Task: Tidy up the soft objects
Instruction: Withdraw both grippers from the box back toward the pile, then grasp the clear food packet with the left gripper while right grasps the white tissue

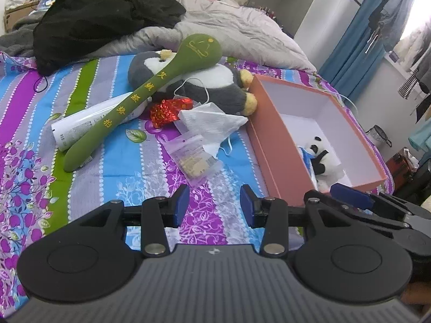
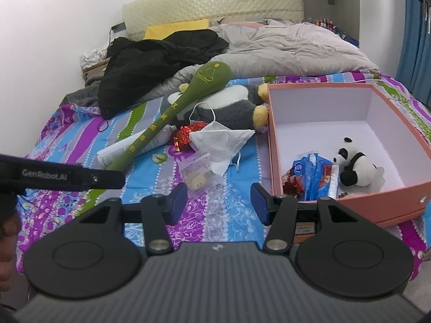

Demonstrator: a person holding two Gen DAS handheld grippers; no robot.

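In the left wrist view, the left gripper [image 1: 214,204] hovered over the patterned bedsheet [image 1: 129,161] with its blue pads parted and nothing between them. Just beyond it lay a small clear packet [image 1: 192,156], partly under a white face mask [image 1: 212,123]. Farther off, a long green plush stick [image 1: 150,91] leaned across a white tube [image 1: 89,121] and a grey-and-white penguin plush [image 1: 215,80], with a red foil wrapper [image 1: 168,111] between tube and mask. To the right stood an open pink box [image 1: 272,145] holding a small panda plush [image 1: 320,158] at its near end. The right gripper [image 1: 350,196] showed at the right edge, against the box's near corner; whether it was parted could not be told there. Black clothing [image 1: 102,18] and a grey duvet [image 1: 242,32] filled the far end. In the right wrist view, the right gripper [image 2: 218,202] likewise stood half open and empty above the sheet, just left of the box's [image 2: 274,145] near corner. Inside, the panda [image 2: 353,164] lay beside blue and red packets [image 2: 309,175]. The mask [image 2: 221,140], stick [image 2: 172,115] and penguin [image 2: 231,102] lay left of the box, and part of the left gripper [image 2: 67,176] crossed the left edge.
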